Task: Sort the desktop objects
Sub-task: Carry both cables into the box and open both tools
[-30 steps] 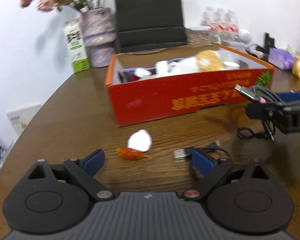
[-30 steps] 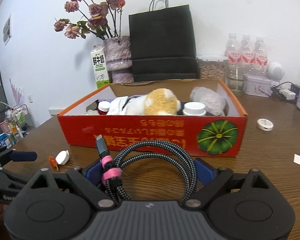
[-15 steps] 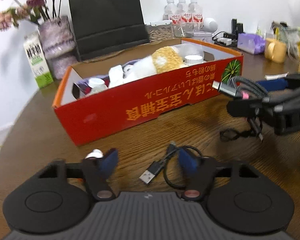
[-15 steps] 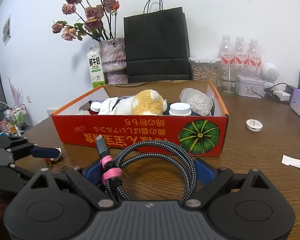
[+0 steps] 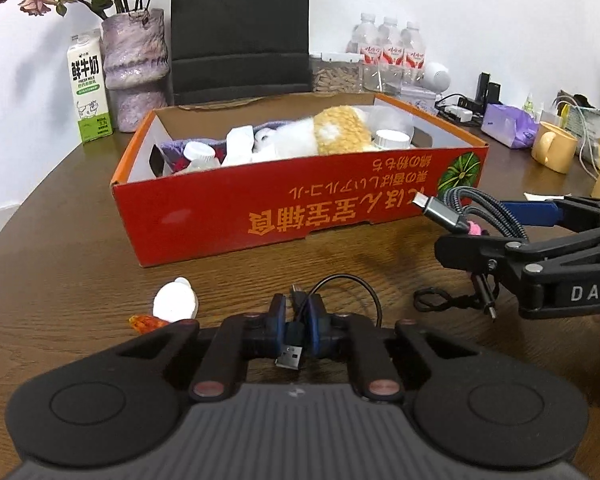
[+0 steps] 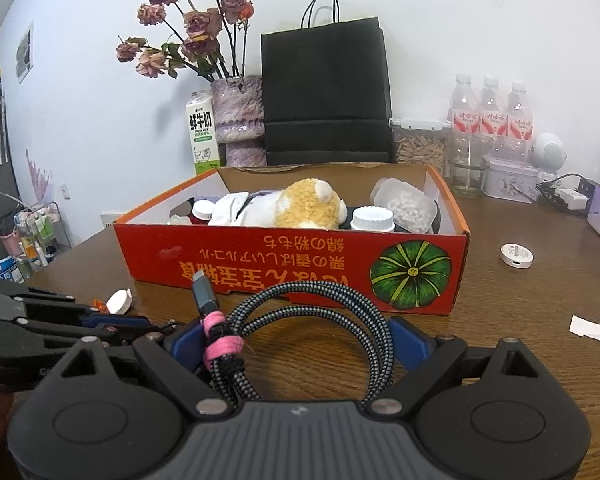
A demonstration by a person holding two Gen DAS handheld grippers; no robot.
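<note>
Before the red box | left gripper clamped on thin black USB cable | right gripper closed around braided cable coil | step: both cables grasped | next: lift over box wall, release inside

Red cardboard box with orange lettering and green pumpkin print; black-and-grey braided cable bound with a pink tie; thin black cable; dark wood-grain tabletop; blue-padded black jaws.

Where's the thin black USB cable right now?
In the left wrist view the thin black USB cable is pinched in the left gripper, low over the table, right of the white cap.
</note>
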